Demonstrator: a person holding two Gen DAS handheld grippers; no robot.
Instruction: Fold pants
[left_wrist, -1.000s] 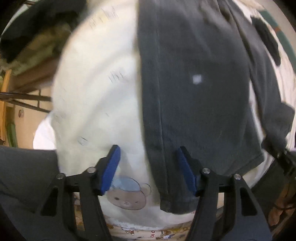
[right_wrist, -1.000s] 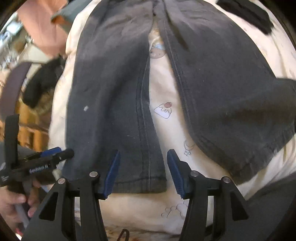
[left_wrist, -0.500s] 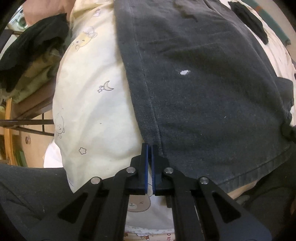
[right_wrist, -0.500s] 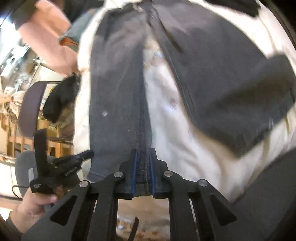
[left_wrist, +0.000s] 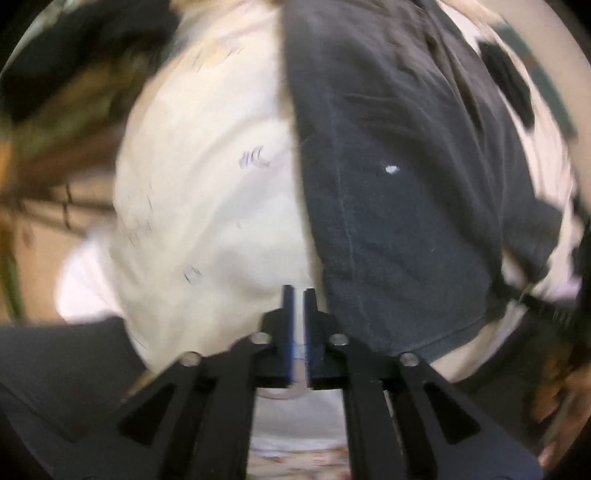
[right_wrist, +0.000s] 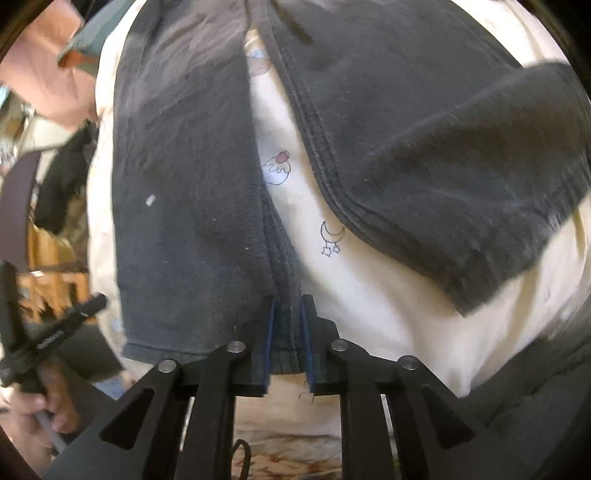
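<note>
Your right gripper (right_wrist: 287, 325) has the inner seam of one trouser leg between its blue pads at the hem; the jaws stand narrow and are easing open, yet the pads look to be pressing the cloth, so call it a thin, doubtful pinch. Your left gripper (left_wrist: 299, 317) is also narrow and opening, and only the pale sheet (left_wrist: 207, 221) shows in its slit, so it seems to hold nothing; it sits just beside the outer edge of that same leg, on the sheet side. The pants (right_wrist: 184, 206) lie spread on the sheet with both legs running away from your grippers and a wedge of bare sheet between them; the far leg bends off from that wedge, with its hem well apart from the one you hold. I judge the cloth soft, limp and fairly heavy, a washed dark grey cotton with a slightly fuzzy nap: it will drape and sag from any hold, not slide much, and cannot break. Grip at the stitched parts, the thick double-sewn seam and the folded hem (right_wrist: 173, 349), where layers are firm. The sheet is smooth, cream, and printed with small moons, stars and a cupcake.
</note>
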